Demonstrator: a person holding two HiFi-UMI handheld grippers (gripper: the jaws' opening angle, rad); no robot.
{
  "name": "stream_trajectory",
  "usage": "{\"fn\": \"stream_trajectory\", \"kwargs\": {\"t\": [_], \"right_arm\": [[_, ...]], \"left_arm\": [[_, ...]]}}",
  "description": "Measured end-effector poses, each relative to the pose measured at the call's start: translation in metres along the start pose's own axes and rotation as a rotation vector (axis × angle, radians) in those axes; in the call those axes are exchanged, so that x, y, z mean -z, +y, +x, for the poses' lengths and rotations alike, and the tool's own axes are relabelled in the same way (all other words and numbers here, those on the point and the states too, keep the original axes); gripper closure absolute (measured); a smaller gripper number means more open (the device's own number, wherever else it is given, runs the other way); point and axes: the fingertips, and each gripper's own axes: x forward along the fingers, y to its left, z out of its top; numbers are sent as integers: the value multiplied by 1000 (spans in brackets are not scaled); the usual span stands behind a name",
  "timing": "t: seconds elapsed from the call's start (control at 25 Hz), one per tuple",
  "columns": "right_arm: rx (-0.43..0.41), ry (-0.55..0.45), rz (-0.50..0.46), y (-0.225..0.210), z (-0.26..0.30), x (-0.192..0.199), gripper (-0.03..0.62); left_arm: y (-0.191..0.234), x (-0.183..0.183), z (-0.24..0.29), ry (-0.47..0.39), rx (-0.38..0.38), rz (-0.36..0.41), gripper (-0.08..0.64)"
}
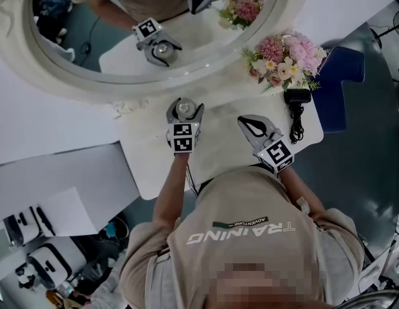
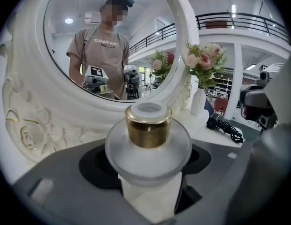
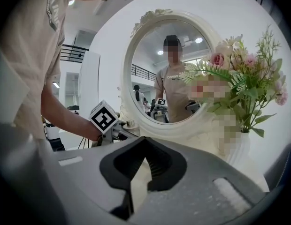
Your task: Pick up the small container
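While it's clamped, frosted, gold-collared small container (image 2: 148,150)

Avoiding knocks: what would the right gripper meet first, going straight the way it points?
Likely the lower rim of the mirror frame, straight ahead of the right gripper; depth is unclear, so the table might come first.

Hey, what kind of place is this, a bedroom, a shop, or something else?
Probably a staged dressing-table corner inside a big hall or showroom, not a home: an ornate white mirror and a vase of pink flowers stand on a white table, with a mezzanine railing behind.
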Motion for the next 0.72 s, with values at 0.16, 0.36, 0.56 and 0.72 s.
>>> {"fn": "stream_trajectory", "kwargs": {"t": [0.16, 0.36, 0.56, 0.72], "right_arm": [[-12, -7, -20, 5, 2, -6, 589], [-29, -19, -42, 12, 7, -14, 590], [-54, -38, -75, 20, 12, -26, 590], [-70, -49, -92, 24, 17, -33, 590]], "left_arm": [[-2, -2, -18, -8, 1, -3, 206], [-2, -13, -42, -40, -11, -12, 206], [-2, -20, -63, -64, -19, -24, 206], [0, -25, -77, -88, -27, -31, 206]]}}
